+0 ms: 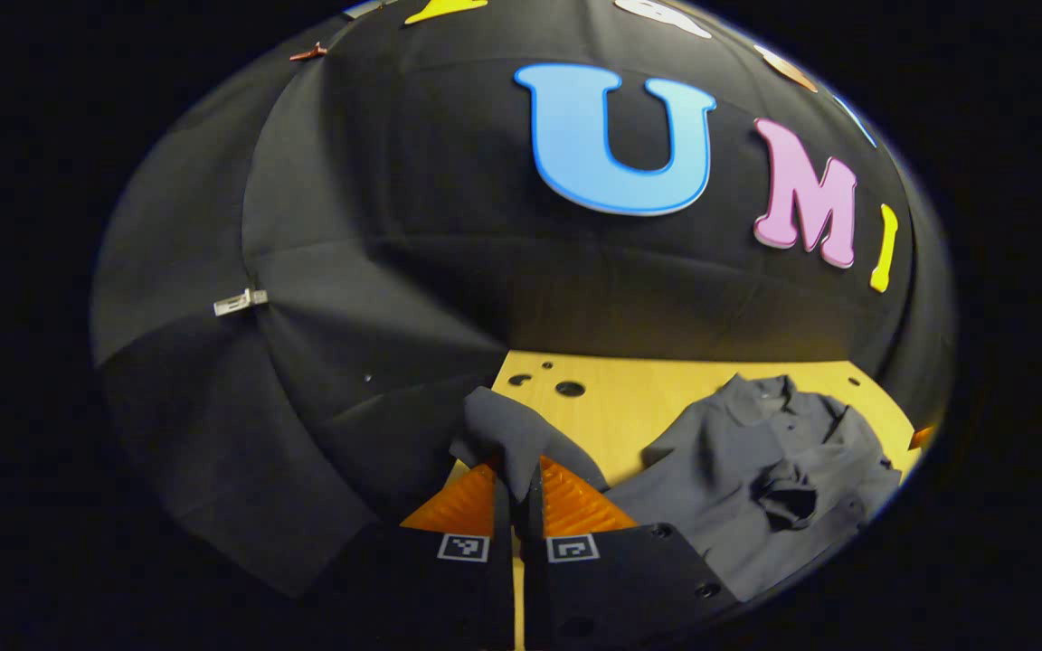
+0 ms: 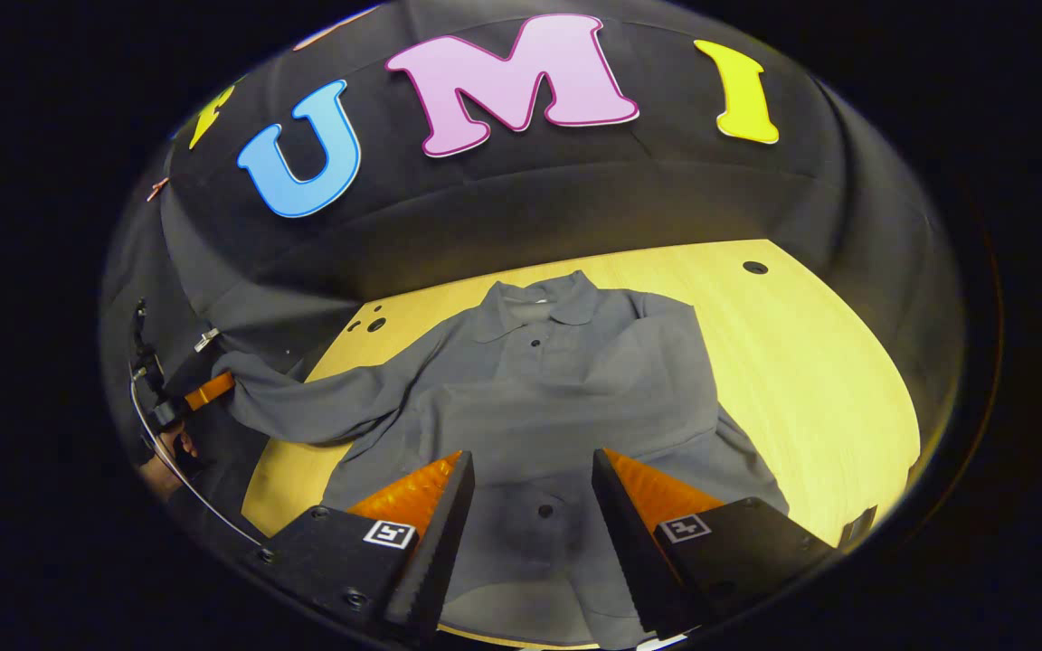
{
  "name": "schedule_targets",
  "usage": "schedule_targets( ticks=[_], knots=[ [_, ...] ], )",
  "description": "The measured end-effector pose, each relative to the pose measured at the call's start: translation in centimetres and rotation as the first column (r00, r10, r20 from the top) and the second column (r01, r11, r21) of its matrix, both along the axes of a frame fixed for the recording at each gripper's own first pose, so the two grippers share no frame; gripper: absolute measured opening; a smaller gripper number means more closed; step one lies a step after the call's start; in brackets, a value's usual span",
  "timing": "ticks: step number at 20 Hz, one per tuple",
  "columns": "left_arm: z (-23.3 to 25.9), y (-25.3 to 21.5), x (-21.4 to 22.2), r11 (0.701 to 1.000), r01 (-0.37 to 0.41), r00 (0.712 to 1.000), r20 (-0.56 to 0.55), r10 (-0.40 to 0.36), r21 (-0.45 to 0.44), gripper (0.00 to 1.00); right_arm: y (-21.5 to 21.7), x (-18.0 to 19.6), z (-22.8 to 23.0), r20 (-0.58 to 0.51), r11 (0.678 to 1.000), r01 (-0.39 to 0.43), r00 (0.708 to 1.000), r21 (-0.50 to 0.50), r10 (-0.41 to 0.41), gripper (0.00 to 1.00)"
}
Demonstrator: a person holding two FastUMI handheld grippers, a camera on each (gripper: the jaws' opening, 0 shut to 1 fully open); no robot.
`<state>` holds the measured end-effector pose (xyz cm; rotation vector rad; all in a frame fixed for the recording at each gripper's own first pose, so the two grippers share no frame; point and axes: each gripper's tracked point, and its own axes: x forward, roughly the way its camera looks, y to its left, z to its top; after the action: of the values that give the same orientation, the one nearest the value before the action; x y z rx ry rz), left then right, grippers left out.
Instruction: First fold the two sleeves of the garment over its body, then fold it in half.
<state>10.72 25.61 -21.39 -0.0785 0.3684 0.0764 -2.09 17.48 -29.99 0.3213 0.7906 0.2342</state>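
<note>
left hand-held gripper (image 1: 517,493) is clenched on the cuff of the left sleeve (image 2: 304,407) of the soft, limp grey shirt (image 2: 557,389) spread on the worktop (image 2: 810,362), while the right hand-held gripper (image 2: 530,506) hangs released over its hem.

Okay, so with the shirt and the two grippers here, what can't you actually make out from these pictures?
- Sleeve cuff: left gripper view, hidden between the left gripper fingers shut on it.
- Shirt hem: right gripper view, hidden behind the open right gripper and cut off by the bottom edge.
- The shirt's other sleeve: its end is hidden by the right finger.
- Table near edge: cut off.
</note>
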Motion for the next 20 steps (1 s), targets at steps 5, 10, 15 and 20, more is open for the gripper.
schedule_targets(
  ticks=[5, 10, 15, 20],
  knots=[
    [5.5, -6.5, 0.3, 0.990, 0.102, 0.990, 0.088, -0.110, 0.097, 0.09, -3.4, 0.7, 0.5, 0.024, 1.000, 0.028, 0.999, 0.004, -0.029, 0.82],
    [7.2, -15.0, 0.1, 0.977, 0.204, 0.974, 0.086, -0.209, 0.063, 0.09, -6.2, 0.9, 0.1, 0.034, 0.998, 0.053, 0.998, 0.014, -0.053, 0.82],
    [6.9, -23.6, 0.0, 0.955, 0.295, 0.953, 0.074, -0.295, 0.009, 0.08, -9.3, 0.3, -0.5, 0.034, 0.999, 0.051, 0.998, -0.006, -0.051, 0.82],
    [5.3, -31.3, 0.4, 0.929, 0.369, 0.929, 0.041, -0.367, -0.035, 0.09, -13.2, -0.4, -1.4, 0.022, 0.997, 0.077, 0.997, -0.003, -0.077, 0.82]
  ],
)
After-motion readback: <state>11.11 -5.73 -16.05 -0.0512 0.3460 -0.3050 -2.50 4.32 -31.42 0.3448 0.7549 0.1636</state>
